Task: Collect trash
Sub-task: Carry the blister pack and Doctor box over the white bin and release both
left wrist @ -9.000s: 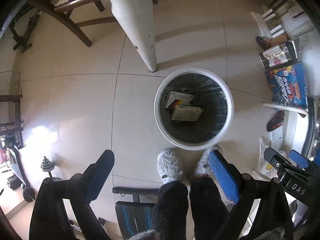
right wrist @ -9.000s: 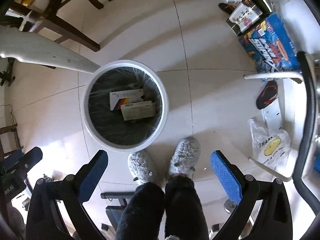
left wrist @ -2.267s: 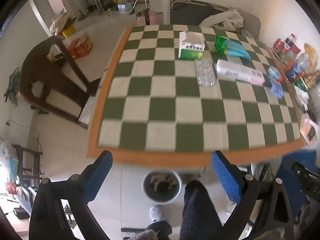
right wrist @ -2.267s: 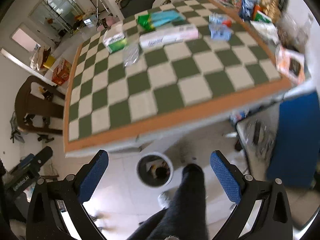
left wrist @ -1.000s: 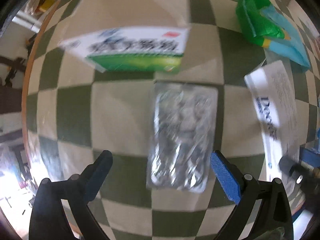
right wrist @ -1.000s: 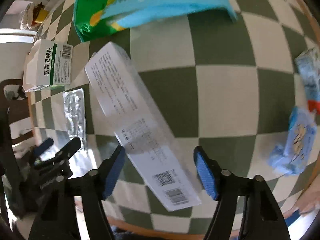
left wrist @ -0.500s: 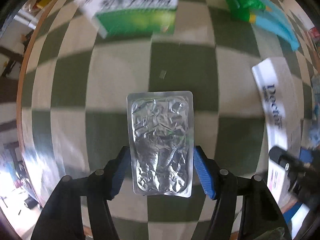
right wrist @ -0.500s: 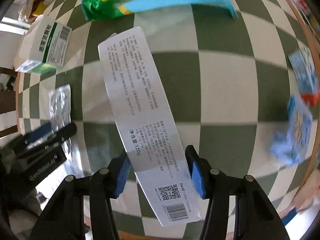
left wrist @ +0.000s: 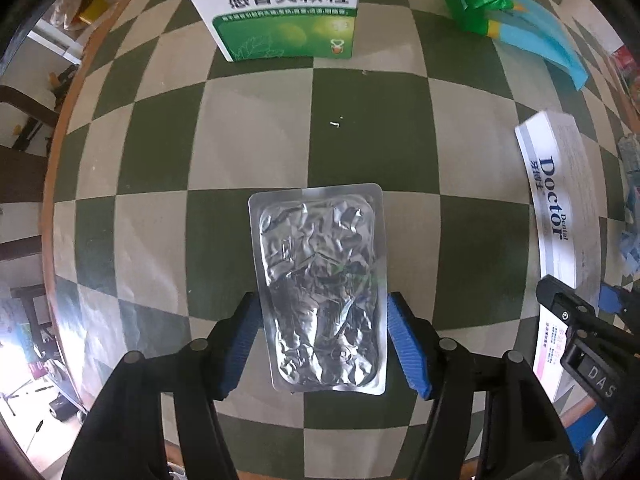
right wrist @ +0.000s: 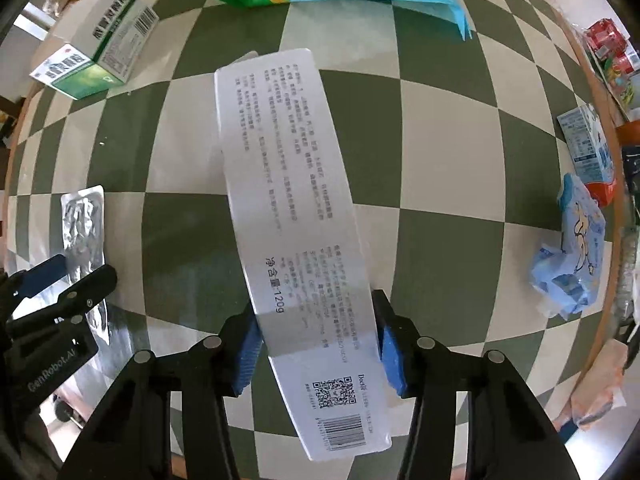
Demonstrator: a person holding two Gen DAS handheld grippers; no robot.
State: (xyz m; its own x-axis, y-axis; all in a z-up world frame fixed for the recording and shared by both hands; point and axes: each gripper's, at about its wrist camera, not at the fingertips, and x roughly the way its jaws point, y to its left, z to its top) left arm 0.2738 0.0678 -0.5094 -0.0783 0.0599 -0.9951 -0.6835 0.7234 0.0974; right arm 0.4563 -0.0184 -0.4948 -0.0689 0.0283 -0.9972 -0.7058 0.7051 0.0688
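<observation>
A silver foil blister pack (left wrist: 320, 280) lies on the green-and-cream checkered table (left wrist: 248, 140); my left gripper (left wrist: 326, 344) is shut on its near half, blue pads against both long edges. The pack also shows in the right wrist view (right wrist: 82, 216), with the left gripper (right wrist: 64, 284) on it. My right gripper (right wrist: 316, 346) is shut on a long white toothpaste box (right wrist: 288, 216), which shows at the right of the left wrist view (left wrist: 560, 216). The right gripper's body (left wrist: 588, 344) shows there too.
A green-and-white medicine box (left wrist: 284, 12) stands at the table's far side, with a green and blue plastic bag (left wrist: 504, 16) to its right. Blue wrappers (right wrist: 572, 256) and small cartons (right wrist: 588, 148) lie at the right. The table's orange edge (left wrist: 52, 152) runs along the left.
Both grippers have closed in from open: the left pads now clamp the blister pack and the right pads clamp the toothpaste box. Earlier they were over the floor bin, then moved up to the table.
</observation>
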